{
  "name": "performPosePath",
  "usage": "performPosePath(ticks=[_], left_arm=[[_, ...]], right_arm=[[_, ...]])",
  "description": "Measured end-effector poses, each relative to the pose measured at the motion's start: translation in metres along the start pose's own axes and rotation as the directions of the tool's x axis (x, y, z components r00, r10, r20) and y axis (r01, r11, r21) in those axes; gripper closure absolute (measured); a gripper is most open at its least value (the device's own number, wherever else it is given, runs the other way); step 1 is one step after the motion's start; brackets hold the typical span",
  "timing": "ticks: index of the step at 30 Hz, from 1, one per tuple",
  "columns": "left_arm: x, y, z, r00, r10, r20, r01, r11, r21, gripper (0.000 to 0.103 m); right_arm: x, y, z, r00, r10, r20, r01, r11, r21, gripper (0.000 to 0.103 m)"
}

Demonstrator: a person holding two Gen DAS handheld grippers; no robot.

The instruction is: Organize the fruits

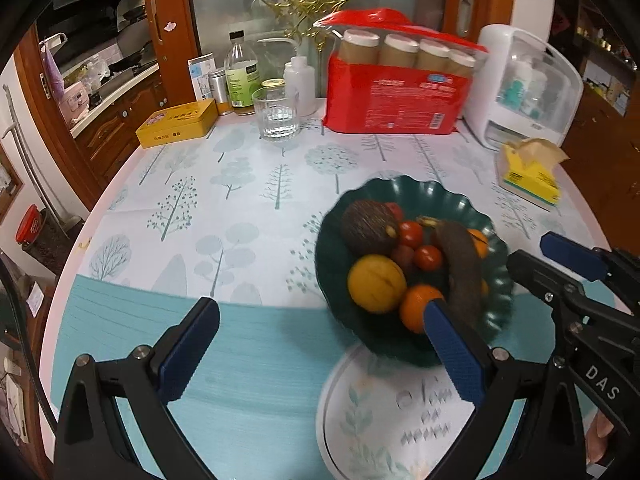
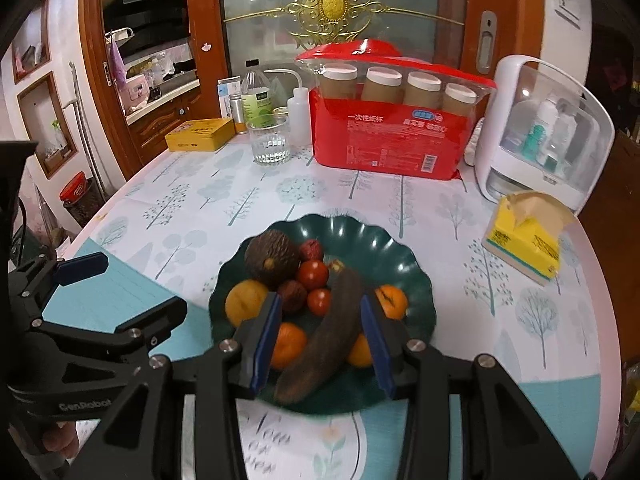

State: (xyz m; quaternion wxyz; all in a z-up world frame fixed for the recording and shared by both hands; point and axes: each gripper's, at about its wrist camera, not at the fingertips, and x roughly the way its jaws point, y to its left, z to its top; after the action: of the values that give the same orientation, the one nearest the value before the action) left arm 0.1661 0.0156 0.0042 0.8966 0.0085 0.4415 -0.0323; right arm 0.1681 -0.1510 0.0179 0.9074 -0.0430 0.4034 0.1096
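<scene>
A dark green scalloped plate [image 2: 392, 256] [image 1: 424, 196] holds several fruits: a blackened banana [image 2: 328, 332] [image 1: 460, 268], a dark avocado [image 2: 272, 258] [image 1: 368, 226], a yellow fruit [image 2: 244, 302] [image 1: 376, 284], oranges [image 2: 286, 344] [image 1: 416, 306], cherry tomatoes [image 2: 314, 274] [image 1: 427, 258]. My right gripper [image 2: 320, 316] is open, its jaws on either side of the banana above the plate. My left gripper [image 1: 320, 316] is open and empty over the table's near edge, left of the plate. A white patterned plate [image 1: 384, 416] [image 2: 320, 440] lies in front, partly under the green plate.
At the back stand a red pack of paper cups [image 1: 396, 100], a glass [image 1: 278, 114], a yellow tin [image 1: 178, 123], bottles [image 1: 240, 76] and a white storage box [image 1: 524, 84]. A yellow tissue pack [image 1: 530, 172] lies right of the plate. The table edge curves off at left.
</scene>
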Motion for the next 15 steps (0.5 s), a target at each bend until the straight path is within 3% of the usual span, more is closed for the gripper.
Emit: performPosePath(ticks=[9, 15], left_arm=[[-0.056, -0.015, -0.055, 0.997, -0.062, 0.040, 0.061, 0.998, 0.035, 0.002], [-0.080, -0.027, -0.085, 0.994, -0.102, 0.038, 0.100, 0.994, 0.050, 0.001]], right_arm=[[-0.051, -0.004, -0.059, 0.999, 0.004, -0.032, -0.002, 0.998, 0.065, 0.061], [-0.086, -0.012, -0.093, 0.998, -0.049, -0.041, 0.054, 0.992, 0.117, 0.054]])
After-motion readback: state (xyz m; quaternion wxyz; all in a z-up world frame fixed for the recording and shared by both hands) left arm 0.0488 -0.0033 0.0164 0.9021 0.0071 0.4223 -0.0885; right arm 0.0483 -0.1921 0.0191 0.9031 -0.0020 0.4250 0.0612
